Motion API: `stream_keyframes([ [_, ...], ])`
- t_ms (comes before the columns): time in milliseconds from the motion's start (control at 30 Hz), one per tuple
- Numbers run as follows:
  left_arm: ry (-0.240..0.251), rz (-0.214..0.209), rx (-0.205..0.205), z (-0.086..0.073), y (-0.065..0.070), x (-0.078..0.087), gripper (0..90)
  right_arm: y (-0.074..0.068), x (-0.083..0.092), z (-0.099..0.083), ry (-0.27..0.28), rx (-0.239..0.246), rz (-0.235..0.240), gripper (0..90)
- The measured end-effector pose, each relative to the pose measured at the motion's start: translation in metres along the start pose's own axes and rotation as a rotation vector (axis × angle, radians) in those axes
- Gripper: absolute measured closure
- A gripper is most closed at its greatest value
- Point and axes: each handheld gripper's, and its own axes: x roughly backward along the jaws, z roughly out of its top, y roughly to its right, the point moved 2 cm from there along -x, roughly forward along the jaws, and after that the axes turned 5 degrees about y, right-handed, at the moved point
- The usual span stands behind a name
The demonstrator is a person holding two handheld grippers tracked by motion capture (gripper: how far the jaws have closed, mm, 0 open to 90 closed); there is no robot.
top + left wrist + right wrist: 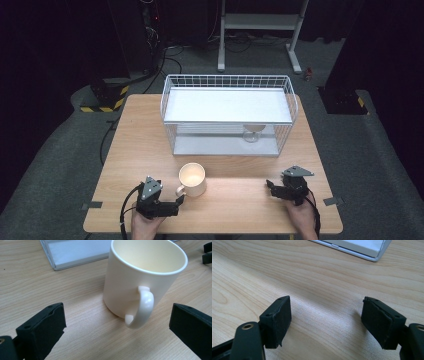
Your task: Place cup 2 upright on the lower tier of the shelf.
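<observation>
A: What can't you make out here?

B: Something small and pale (252, 134) sits on the lower shelf of the wire rack (228, 80), perhaps a glass; it is too small to tell.

A: And the mug (130, 287)?

B: In the left gripper view the top edge cuts off its far rim, and its own wall hides its inside bottom.

A: The rack?

B: In the right gripper view, one corner of the rack's base shows; the rest is cut off.

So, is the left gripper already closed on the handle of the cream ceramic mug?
No: in the left gripper view the left gripper stands wide open, and the handle of the cream ceramic mug sits untouched between its jaws.
</observation>
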Motion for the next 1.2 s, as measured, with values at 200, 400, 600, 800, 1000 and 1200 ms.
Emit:
stream_keyframes([
  [200,0.003,-0.011,-0.002,0.002,0.004,-0.004,0.3,0.0,0.0,0.0,0.001,0.001,0.0,24.1],
  [400,-0.022,-0.017,0.005,0.006,0.006,-0.013,0.3,0.0,0.0,0.0,0.001,0.001,0.0,24.1],
  [600,-0.031,0.009,-0.017,0.007,0.009,-0.018,0.4,0.0,0.0,0.0,-0.002,-0.002,0.0,24.0],
  [800,-0.048,-0.009,-0.023,0.007,0.012,-0.027,0.6,0.0,0.0,0.0,-0.002,-0.002,-0.001,23.8],
  [1000,-0.049,-0.001,-0.031,0.01,0.013,-0.034,1.4,0.0,0.0,0.0,-0.002,-0.002,-0.001,23.8],
  [1200,-0.057,-0.01,-0.042,0.011,0.017,-0.042,1.5,0.0,0.0,0.0,-0.003,-0.002,-0.001,23.3],
])
